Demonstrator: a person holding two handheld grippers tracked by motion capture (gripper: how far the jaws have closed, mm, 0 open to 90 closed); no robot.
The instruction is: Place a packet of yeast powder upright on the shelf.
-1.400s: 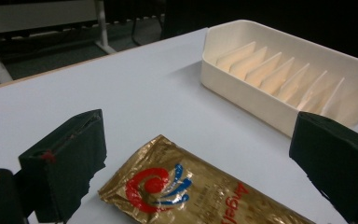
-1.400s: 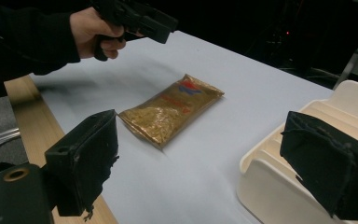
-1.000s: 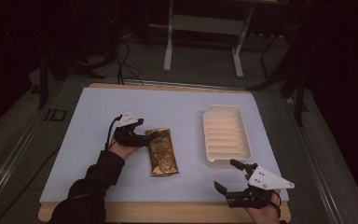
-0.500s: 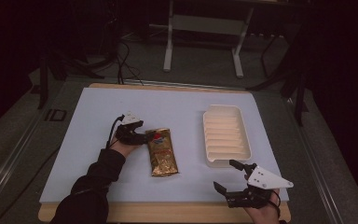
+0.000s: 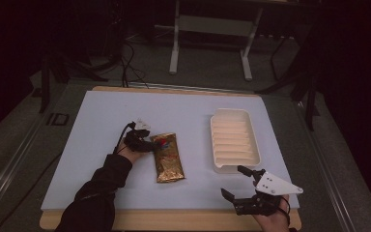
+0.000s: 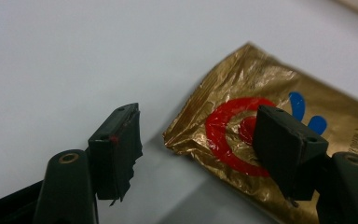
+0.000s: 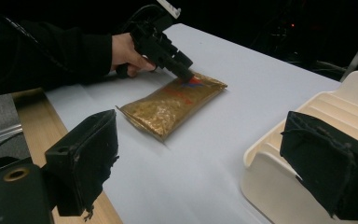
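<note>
A gold foil packet (image 5: 168, 158) with a red ring and blue marks lies flat on the pale table (image 5: 101, 121), left of a white ribbed tray (image 5: 234, 140). My left gripper (image 5: 153, 143) is open at the packet's far left corner. In the left gripper view, the gripper (image 6: 198, 144) has one jaw over the red ring of the packet (image 6: 233, 88) and the other over bare table. My right gripper (image 5: 235, 182) hovers open near the front edge, just before the tray. The right gripper view has its gripper (image 7: 205, 163) with nothing between the jaws, facing the packet (image 7: 172, 105).
The table's wooden front edge (image 5: 174, 220) runs under my right hand. The tray's near corner (image 7: 279, 182) sits close to the right jaw. A metal stand (image 5: 210, 29) and cables lie on the floor beyond the table.
My left gripper has crept to the right onto the packet's corner. The right gripper, packet and tray have stayed put.
</note>
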